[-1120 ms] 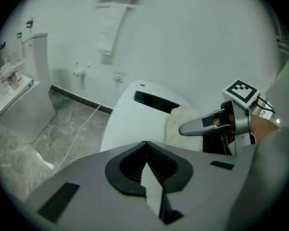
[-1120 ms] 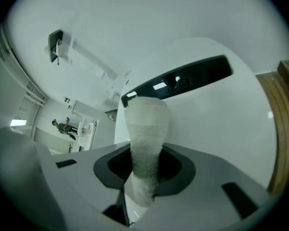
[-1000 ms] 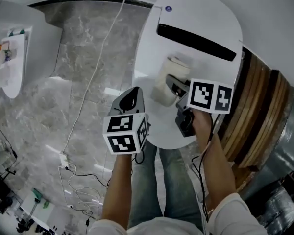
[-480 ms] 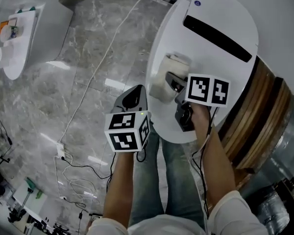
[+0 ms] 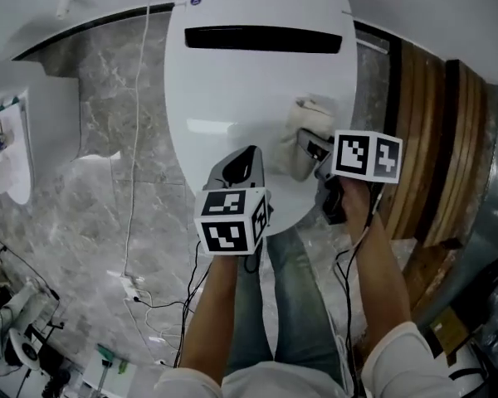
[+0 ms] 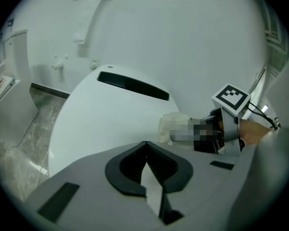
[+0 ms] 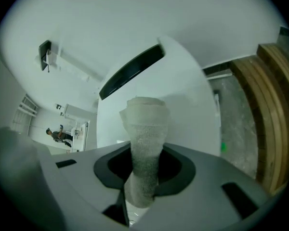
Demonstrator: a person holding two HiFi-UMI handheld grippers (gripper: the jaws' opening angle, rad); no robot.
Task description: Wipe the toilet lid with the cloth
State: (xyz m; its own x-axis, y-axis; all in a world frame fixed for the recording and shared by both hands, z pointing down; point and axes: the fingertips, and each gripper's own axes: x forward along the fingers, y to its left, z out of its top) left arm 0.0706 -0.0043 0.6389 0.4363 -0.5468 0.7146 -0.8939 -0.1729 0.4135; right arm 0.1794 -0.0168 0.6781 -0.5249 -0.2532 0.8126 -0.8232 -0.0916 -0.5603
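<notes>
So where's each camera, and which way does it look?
Head view: on the person's head, looking down at the toilet lid; forearms and legs show.
Left gripper view: on the left hand-held gripper, looking across the lid; shut jaws show.
Right gripper view: on the right hand-held gripper, facing the lid; jaws grip the cloth.
Shared: lid and cloth.

The cloth in your right hand-held gripper looks nubbly and matt. Ahead of it, the toilet lid is smooth, glossy plastic. To its right are ribbed wooden slats, and below is a polished stone floor.
</notes>
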